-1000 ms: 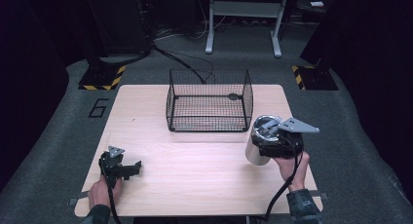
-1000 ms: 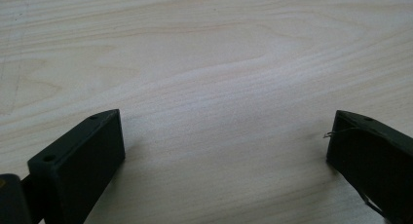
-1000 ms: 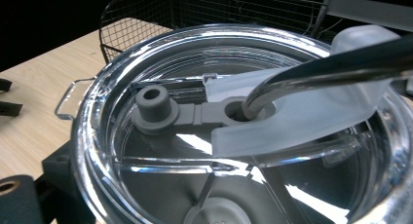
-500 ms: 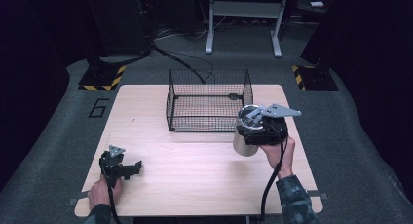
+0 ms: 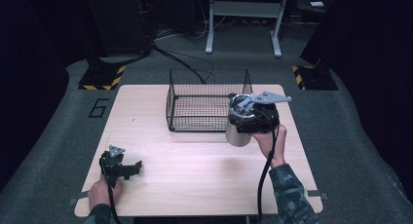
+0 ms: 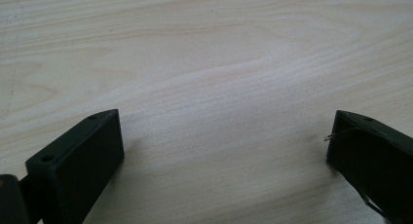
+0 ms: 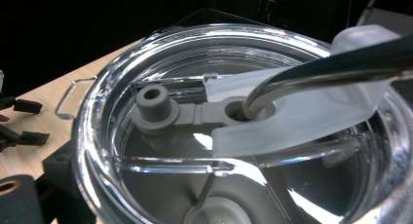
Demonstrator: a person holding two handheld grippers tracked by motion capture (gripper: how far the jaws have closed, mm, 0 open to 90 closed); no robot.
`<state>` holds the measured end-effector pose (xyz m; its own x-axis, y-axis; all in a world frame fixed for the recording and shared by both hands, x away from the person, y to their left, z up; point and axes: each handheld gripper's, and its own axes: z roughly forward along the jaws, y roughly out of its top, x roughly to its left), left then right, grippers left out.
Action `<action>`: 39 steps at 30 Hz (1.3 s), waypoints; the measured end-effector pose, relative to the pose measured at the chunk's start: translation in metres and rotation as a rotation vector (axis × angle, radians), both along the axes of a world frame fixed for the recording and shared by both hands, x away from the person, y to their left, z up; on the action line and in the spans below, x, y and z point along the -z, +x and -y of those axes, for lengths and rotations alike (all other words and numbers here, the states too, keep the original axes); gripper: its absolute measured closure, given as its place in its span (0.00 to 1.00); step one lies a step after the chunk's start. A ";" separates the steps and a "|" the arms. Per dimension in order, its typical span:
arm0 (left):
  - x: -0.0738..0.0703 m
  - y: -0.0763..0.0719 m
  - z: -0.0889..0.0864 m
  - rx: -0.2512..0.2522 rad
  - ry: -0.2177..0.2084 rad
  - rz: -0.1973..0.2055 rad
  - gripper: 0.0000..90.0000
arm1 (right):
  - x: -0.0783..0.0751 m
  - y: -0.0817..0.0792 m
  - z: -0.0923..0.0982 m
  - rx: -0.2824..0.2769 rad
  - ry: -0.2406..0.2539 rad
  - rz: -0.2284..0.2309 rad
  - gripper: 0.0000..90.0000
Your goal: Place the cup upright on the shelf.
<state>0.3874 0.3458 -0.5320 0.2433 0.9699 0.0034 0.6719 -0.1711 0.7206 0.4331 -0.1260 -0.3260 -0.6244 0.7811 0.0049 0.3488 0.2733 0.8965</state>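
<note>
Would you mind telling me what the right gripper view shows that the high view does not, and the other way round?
The right gripper view shows the tumbler's clear lid up close: a grey rubber stopper on its strap and a metal straw through the lid's opening. The high view shows the wire basket on the wooden table, and the right gripper closed on the steel tumbler beside that basket. Both show the tumbler, the table and the left gripper, resting open.
</note>
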 end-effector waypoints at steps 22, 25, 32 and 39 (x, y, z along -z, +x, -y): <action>0.000 0.000 -0.001 0.008 0.008 -0.005 0.00 | -0.021 0.030 -0.028 -0.038 -0.014 0.019 0.04; 0.000 0.000 0.000 0.003 0.000 -0.006 0.00 | -0.024 0.034 -0.033 -0.039 -0.015 0.014 0.04; 0.000 0.000 0.000 0.005 0.002 -0.004 0.00 | -0.030 0.046 -0.043 -0.044 -0.013 0.009 0.04; 0.000 0.000 0.000 0.005 0.003 -0.004 0.00 | -0.033 0.057 -0.051 -0.040 -0.006 0.006 0.04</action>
